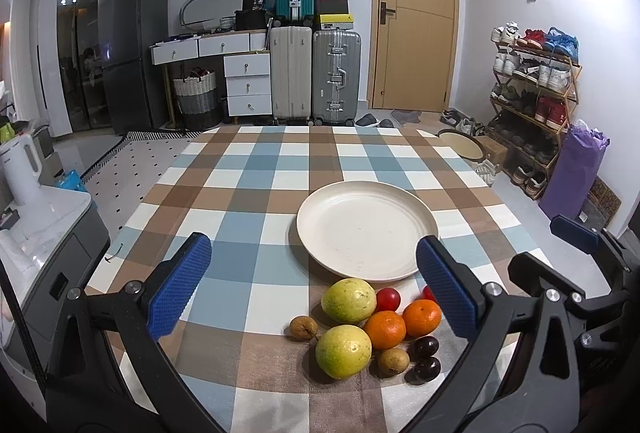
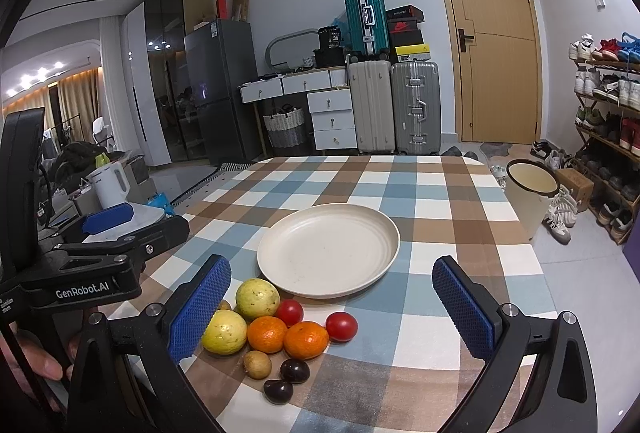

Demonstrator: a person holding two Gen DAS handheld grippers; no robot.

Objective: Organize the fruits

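Note:
A cream plate [image 1: 366, 229] [image 2: 328, 249] lies empty on the checked tablecloth. In front of it is a cluster of fruit: two yellow-green guavas [image 1: 349, 300] [image 2: 257, 298], two oranges [image 1: 385, 329] [image 2: 306, 339], two red tomatoes [image 1: 388, 299] [image 2: 341, 326], two brown longans [image 1: 304, 327] [image 2: 257, 364] and two dark plums [image 1: 426, 347] [image 2: 295, 370]. My left gripper [image 1: 314, 287] is open and empty, above the table just short of the fruit. My right gripper [image 2: 332, 307] is open and empty, with the fruit low between its blue pads.
The right gripper's body shows at the right edge of the left wrist view [image 1: 576, 233]; the left gripper's body shows at the left of the right wrist view [image 2: 100, 233]. A bucket [image 2: 530, 189] stands on the floor beyond the table's right edge. Suitcases [image 1: 316, 73] and a shoe rack [image 1: 536, 85] stand behind.

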